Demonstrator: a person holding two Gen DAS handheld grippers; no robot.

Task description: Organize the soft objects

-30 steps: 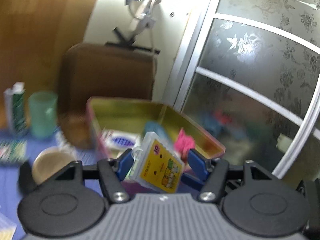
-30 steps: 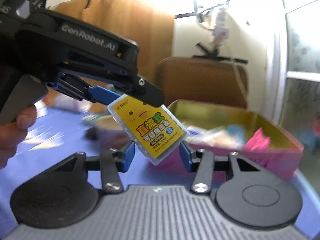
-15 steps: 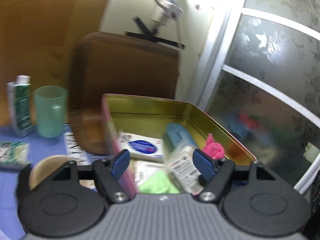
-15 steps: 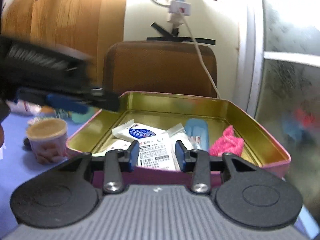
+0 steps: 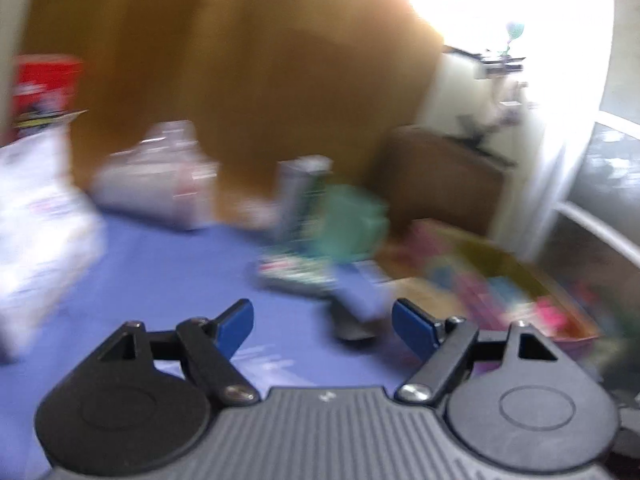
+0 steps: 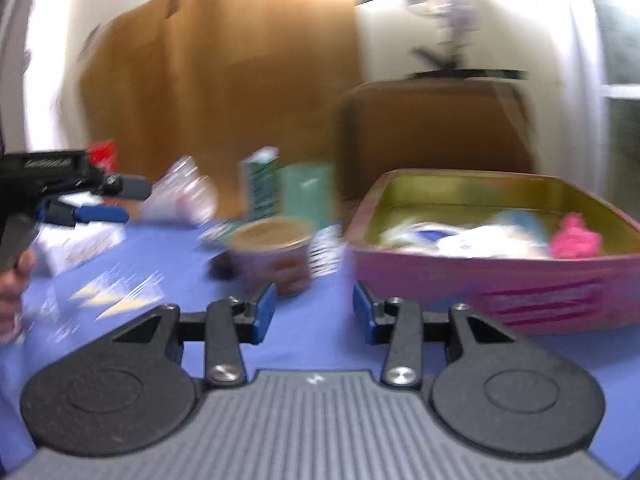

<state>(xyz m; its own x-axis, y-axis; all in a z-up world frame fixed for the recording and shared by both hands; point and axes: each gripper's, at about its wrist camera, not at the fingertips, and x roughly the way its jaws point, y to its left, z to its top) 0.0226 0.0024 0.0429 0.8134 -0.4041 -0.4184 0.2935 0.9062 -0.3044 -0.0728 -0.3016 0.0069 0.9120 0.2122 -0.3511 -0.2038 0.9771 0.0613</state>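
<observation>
Both tools, left [image 5: 323,320] and right [image 6: 314,312], gape empty now; packet dropped into pink tin [image 6: 500,280].

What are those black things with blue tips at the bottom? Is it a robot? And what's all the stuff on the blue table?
No robot: a person holds two grabbing tools, each with a camera looking along its blue fingers. One picture is from the left claw, the other from the right claw. Both are open and hold nothing. On the blue table sit a pink tin with a pink cloth and white packets inside, a brown cup and a green cup. The pictures are blurry.
</observation>
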